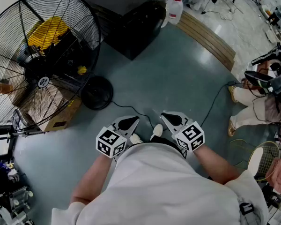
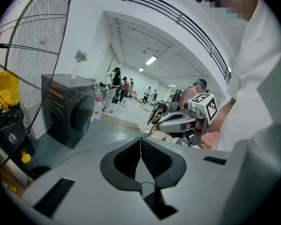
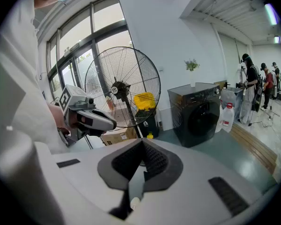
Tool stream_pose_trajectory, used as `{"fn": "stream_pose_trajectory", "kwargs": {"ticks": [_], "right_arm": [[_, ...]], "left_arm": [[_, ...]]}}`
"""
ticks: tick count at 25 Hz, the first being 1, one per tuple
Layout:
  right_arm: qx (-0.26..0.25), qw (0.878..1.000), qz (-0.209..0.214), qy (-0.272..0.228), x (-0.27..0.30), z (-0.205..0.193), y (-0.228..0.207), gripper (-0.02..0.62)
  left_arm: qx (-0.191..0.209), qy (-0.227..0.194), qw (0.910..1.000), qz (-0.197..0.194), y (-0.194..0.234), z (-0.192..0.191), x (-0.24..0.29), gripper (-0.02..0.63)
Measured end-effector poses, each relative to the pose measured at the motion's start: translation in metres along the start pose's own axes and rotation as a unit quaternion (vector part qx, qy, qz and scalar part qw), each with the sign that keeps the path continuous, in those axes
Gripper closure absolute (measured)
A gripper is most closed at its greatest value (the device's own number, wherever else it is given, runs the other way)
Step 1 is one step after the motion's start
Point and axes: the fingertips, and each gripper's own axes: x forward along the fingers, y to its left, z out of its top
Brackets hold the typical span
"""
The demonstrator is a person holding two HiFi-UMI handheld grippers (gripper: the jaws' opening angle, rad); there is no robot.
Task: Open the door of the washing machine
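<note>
- While both hands hang back near the person's body, the washing machine (image 1: 131,22) sits way over on the far side of the floor (image 1: 178,78). It's just right of the big fan (image 1: 42,55) and up by the white wall (image 3: 150,27), so it's well apart from either tool.
- Left hand-held gripper (image 1: 128,122): jaws pressed fully together, nothing between them. Right hand-held gripper (image 1: 172,119) is the same deal, pinched closed and empty. Both tilt down toward the floor.
- The door (image 3: 203,116) is the round dark porthole on the front, and it looks closed from here. A white jug (image 3: 228,117) stands just beside the machine on its right.
- Handling guess: it's a rigid hinged door on a latch, so expect one firm tug to pop it and then an easy, light swing. The machine itself should be heavy enough to stay put.
- That glossy dark front looks slippery, so I reckon pads pushed flat against it would just slide.
- Where to grab: the door's outer ring or its handle recess. It's too small at this range to tell which side the handle is on.
- The jaws would have to open first, then pinch or hook that rim and pull along the hinge's arc rather than straight back.
</note>
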Motion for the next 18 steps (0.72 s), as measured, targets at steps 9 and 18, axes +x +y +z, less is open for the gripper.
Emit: {"fn": "stream_pose_trajectory", "kwargs": {"ticks": [9, 18], "right_arm": [[0.0, 1.0, -0.002, -0.017, -0.027, -0.001, -0.044, 0.589], [0.007, 0.999, -0.003, -0.045, -0.058, -0.003, -0.097, 0.574]], "left_arm": [[0.021, -0.003, 0.9997, 0.011, -0.015, 0.029, 0.046, 0.589], [0.032, -0.004, 0.9987, 0.039, -0.027, 0.06, 0.101, 0.588]]}}
